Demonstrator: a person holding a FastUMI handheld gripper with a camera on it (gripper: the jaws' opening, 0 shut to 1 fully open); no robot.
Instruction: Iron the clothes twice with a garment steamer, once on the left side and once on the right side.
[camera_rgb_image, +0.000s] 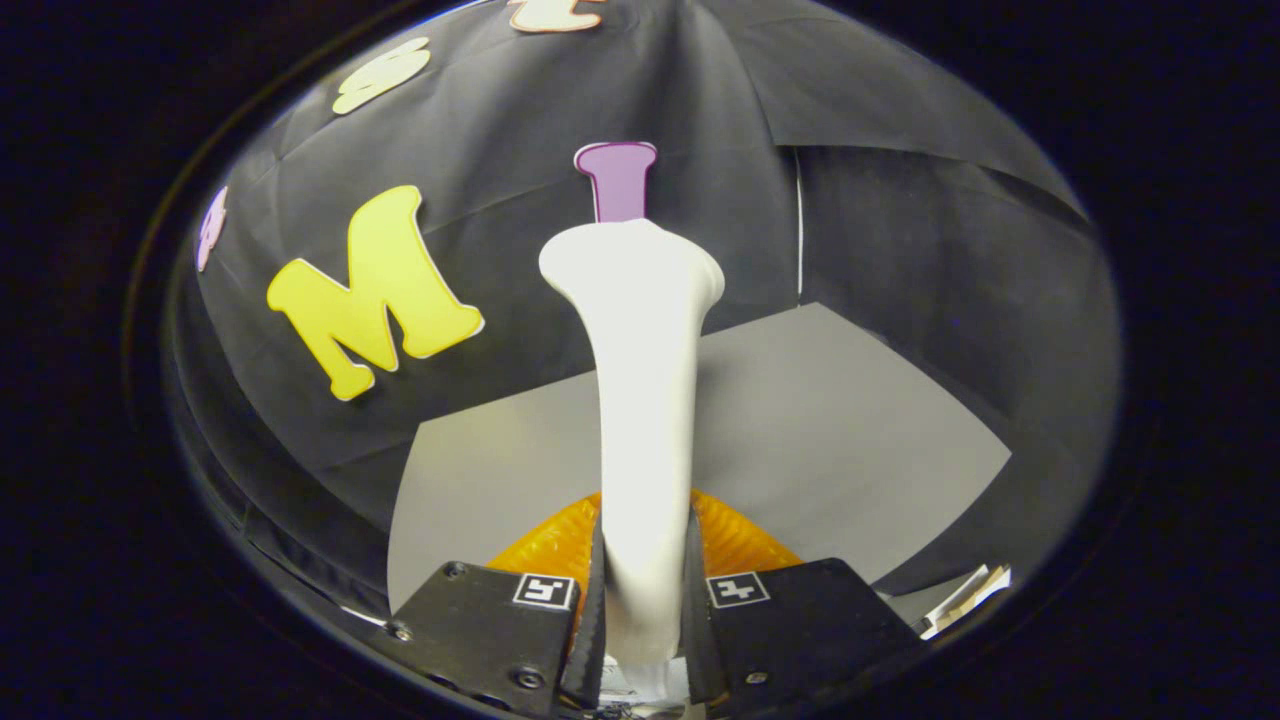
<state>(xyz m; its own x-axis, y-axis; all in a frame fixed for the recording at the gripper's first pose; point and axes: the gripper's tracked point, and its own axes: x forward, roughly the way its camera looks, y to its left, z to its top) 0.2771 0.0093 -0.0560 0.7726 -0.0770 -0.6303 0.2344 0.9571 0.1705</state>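
the gripper (645, 610) was clamped on the white garment steamer (640, 400), raised above the grey surface (850, 440); an orange item (740, 540) lay beneath; both passes apparently remained

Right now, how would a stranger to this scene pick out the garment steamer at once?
Start at the grey tabletop before the black cloth wall. The garment steamer is held between the gripper fingers, above something orange. It alone is white, a tall handle flaring at the top.
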